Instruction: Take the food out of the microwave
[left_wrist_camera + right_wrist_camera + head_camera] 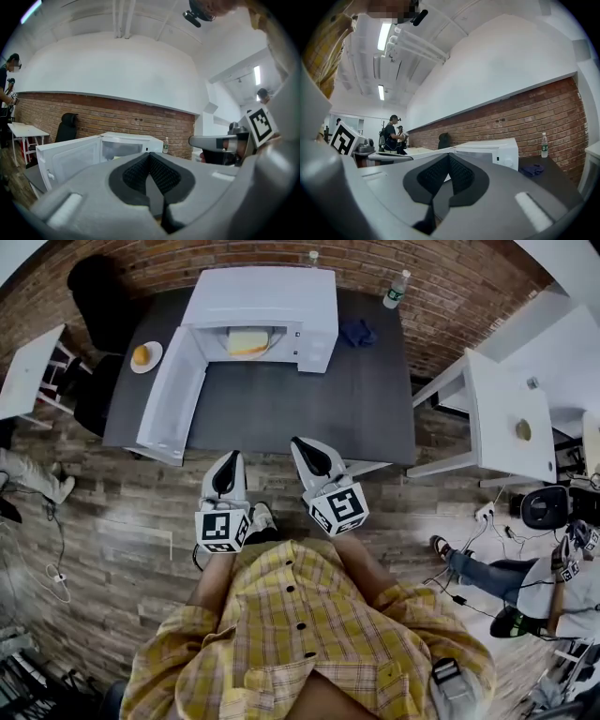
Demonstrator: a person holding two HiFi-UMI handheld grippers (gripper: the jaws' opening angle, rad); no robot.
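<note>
Both hand-held grippers are level in front of the person in the yellow plaid shirt, side by side over the wooden floor at the near edge of the dark table. The left gripper has its jaws closed, with the ribbed black pads meeting at the tip and nothing between them. The right gripper is just beside it, and its jaws are also pressed together and empty.

Ahead of both grippers, across the bare tabletop and well apart from them, stands the white microwave against the brick wall. Its door is swung fully open and reaches toward the near table edge, ahead and to the left of the left gripper. The food sits inside the lit cavity, straight ahead of the left gripper. It is a pale yellow item, possibly on a dish, though at this range the head view is too coarse to say what it is.

Beyond the door, farther left of the left gripper, a small plate holds a round orange-brown piece. Ahead of the right gripper, a crumpled blue cloth lies just beside the microwave. A clear water bottle stands upright at the table's far right corner.
</note>
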